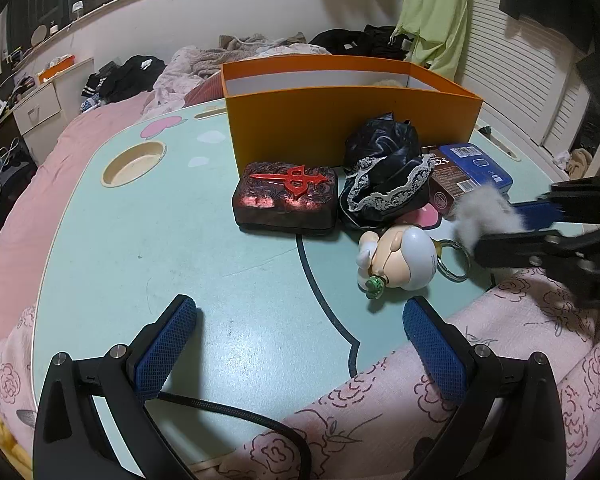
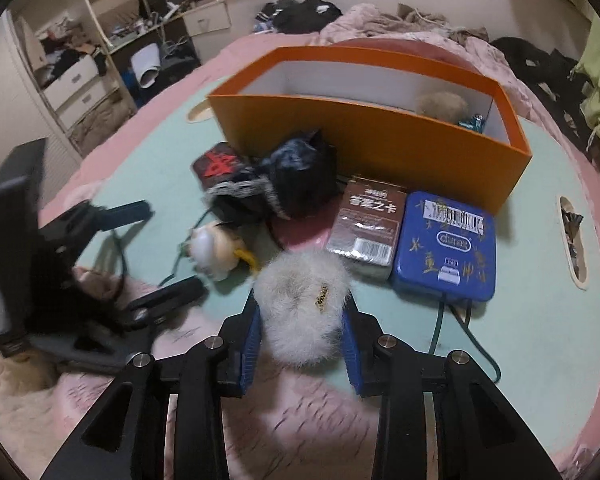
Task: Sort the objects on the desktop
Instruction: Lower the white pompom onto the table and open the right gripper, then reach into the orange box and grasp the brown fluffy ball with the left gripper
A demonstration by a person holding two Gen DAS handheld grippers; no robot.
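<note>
My right gripper (image 2: 304,308) is shut on a white fluffy pompom (image 2: 302,300), held above the mint table's near edge; it shows at the right of the left wrist view (image 1: 486,210). My left gripper (image 1: 300,320) is open and empty over the table (image 1: 160,240). An orange box (image 1: 340,120) stands at the back, with a tan fluffy ball (image 2: 440,106) inside. In front lie a dark red mahjong-tile block (image 1: 286,198), a black lace-trimmed pouch (image 1: 384,168), a doll keychain (image 1: 400,258), a brown card box (image 2: 364,224) and a blue tin (image 2: 446,246).
A pink floral blanket (image 1: 500,360) covers the table's near edge. A round cup recess (image 1: 134,164) sits at the table's left. A black cable (image 1: 240,412) runs under my left gripper. Bed with clothes lies behind the orange box.
</note>
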